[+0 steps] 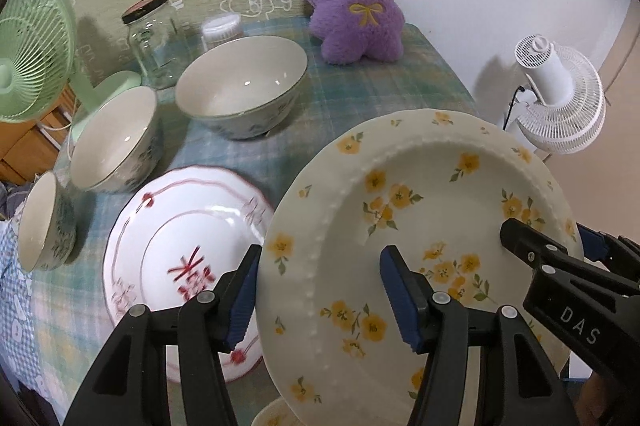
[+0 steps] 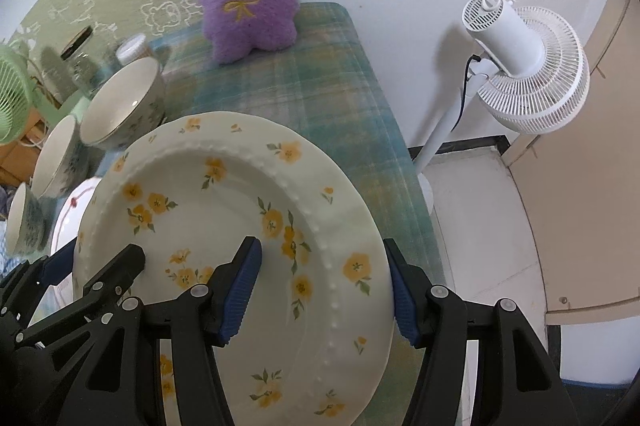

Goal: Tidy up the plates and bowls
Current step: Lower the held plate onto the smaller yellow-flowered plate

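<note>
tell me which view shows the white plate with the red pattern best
The left wrist view: the round white plate with red pattern lies almost fully visible on the cloth. The right wrist view shows only a sliver behind the yellow-flowered plate.

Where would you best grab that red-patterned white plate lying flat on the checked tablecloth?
Take the red-patterned white plate by its raised scalloped rim, from the near edge, one finger slipped beneath and one on top. It lies flat, and three bowls crowd its far and left sides.

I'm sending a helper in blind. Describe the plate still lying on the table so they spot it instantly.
Find the plaid tablecloth with the purple plush toy at its back. Near its front, beside three bowls, lies the white plate. Its wavy red-lined rim and red characters distinguish it from the yellow-flowered plate.
</note>
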Tool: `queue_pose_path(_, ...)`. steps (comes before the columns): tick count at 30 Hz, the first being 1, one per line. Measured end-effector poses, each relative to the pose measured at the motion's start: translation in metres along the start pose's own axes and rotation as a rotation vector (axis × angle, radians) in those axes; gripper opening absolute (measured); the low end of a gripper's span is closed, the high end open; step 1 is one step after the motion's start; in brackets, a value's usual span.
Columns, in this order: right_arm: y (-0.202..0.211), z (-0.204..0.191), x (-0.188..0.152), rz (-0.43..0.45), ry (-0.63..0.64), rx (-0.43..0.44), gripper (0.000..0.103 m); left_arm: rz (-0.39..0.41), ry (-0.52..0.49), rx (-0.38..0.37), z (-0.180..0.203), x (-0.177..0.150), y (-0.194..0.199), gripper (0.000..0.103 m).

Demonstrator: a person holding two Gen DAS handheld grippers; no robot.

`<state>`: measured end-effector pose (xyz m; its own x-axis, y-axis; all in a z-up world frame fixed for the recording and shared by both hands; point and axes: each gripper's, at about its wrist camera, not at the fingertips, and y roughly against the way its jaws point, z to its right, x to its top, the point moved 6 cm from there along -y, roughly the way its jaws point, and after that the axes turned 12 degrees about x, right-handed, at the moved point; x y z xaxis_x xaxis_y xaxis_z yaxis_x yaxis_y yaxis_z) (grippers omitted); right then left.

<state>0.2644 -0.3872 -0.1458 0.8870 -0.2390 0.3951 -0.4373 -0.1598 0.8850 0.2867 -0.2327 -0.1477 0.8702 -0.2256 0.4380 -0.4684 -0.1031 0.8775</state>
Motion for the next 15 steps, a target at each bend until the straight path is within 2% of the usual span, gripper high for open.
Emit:
queue_pose_path(9, 0.016, -0.023, -0.053, -0.006, -0.006, 0.017, 0.064, 0.019, 0.011, 0.027, -0.022, -0.046, 0.022, 0.06)
queue_pose_path(15, 0.019, -0.027, -0.093, -0.025, -0.016, 0.012, 0.064, -0.008, 0.01, 0.025, -0.027, -0.085, 0.027, 0.06)
